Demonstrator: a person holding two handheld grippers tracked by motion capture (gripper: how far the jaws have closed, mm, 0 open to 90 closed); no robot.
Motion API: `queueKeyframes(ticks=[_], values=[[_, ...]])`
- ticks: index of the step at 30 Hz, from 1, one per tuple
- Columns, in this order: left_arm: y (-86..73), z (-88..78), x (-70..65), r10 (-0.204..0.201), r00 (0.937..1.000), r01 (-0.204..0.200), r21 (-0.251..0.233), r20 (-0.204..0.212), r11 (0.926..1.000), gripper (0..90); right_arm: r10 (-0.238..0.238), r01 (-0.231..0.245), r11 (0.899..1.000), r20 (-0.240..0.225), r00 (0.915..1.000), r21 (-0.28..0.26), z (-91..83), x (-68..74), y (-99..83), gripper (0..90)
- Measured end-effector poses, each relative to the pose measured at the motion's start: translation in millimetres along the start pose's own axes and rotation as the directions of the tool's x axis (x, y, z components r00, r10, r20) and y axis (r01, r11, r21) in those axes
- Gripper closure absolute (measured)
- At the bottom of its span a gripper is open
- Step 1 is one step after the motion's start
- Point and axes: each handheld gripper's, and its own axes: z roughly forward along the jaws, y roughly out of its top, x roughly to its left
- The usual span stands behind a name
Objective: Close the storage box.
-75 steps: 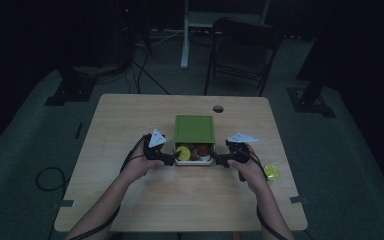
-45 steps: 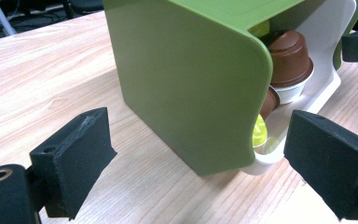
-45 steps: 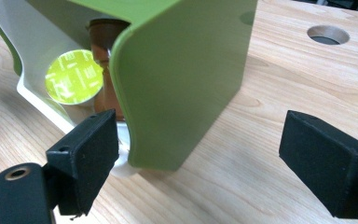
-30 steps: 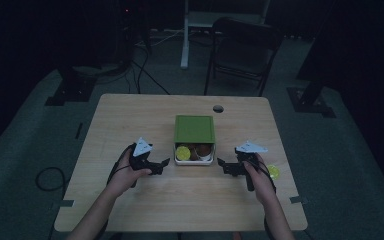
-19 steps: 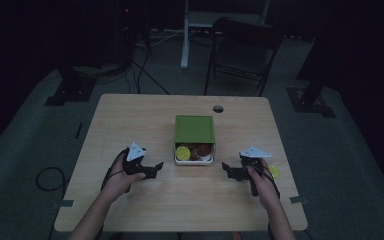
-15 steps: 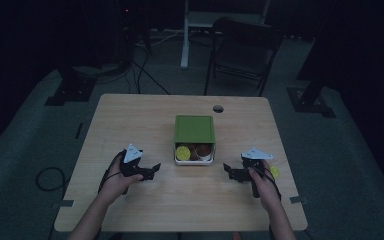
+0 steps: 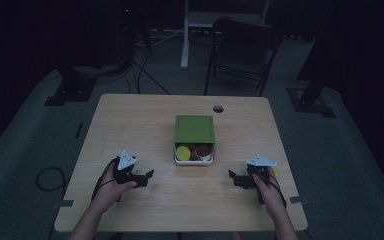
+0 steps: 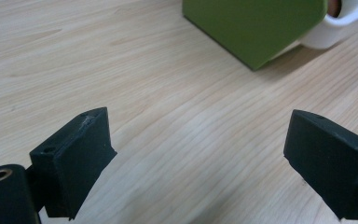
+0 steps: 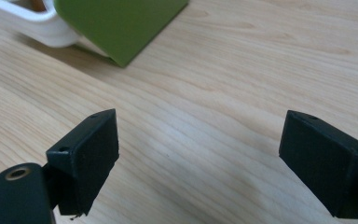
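From the high view, a wooden table (image 7: 145, 125) stands in a dim room, a person's forearms reaching in over its near edge. A white container (image 7: 194, 154) sits at the middle of the table, its green lid (image 7: 194, 129) slid toward the far edge so the near part lies uncovered, showing a yellow item (image 7: 182, 152) and brown items (image 7: 202, 150) inside. The left gripper (image 7: 147, 176), held in the left hand (image 7: 111, 186), rests toward the near left corner, well apart from the container, its jaws pointed toward the table's middle. The right gripper (image 7: 231, 176), held in the right hand (image 7: 270, 189), sits toward the near right corner, likewise well apart from the container; something small and yellow (image 7: 277, 171) lies just beside it near the right edge. A dark round hole (image 7: 218, 108) marks the far edge, and a folding chair (image 7: 240, 52) stands on the floor beyond. In the left gripper view, the left gripper (image 8: 200, 163) has its two black jaws spread wide over bare wood, holding nothing, with the green lid (image 8: 256, 25) and the white container (image 8: 335, 28) ahead at the upper right. In the right gripper view, the right gripper (image 9: 198, 161) also stands wide apart and empty above the tabletop, the green lid (image 9: 119, 23) and the white container (image 9: 32, 21) at the upper left.
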Motion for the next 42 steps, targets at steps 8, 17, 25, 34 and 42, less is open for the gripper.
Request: queueKeyframes(ticks=[8, 17, 25, 34, 42], values=[[-16.7, -12.9, 9.4, -0.048, 0.9983, 0.049, 0.013, -0.034, 0.9987, 7.9, -0.002, 0.002, 1.0, 0.023, 0.9997, 0.014, -7.6, -2.7, -13.2, 11.6], [-32.1, -21.0, 16.1, -0.087, 0.9933, 0.09, 0.036, -0.076, 0.9953, 7.9, 0.017, -0.019, 0.999, 0.057, 0.9982, 0.026, -18.1, -7.3, -28.9, 11.6], [-41.9, -32.9, 24.4, -0.141, 0.9797, 0.146, 0.024, -0.142, 0.989, 7.9, 0.033, -0.037, 0.999, 0.095, 0.9949, 0.036, -23.8, -10.0, -36.2, 13.0], [-45.2, -48.1, 34.1, -0.196, 0.9517, 0.205, 0.015, -0.237, 0.9787, 7.9, 0.049, -0.06, 0.995, 0.143, 0.9885, 0.078, -23.6, -9.6, -37.9, 12.5], [-51.7, -52.0, 43.2, -0.234, 0.9197, 0.265, 0.059, -0.315, 0.9626, 7.9, 0.06, -0.075, 0.993, 0.151, 0.9868, 0.096, -22.2, -10.3, -37.8, 11.7]])
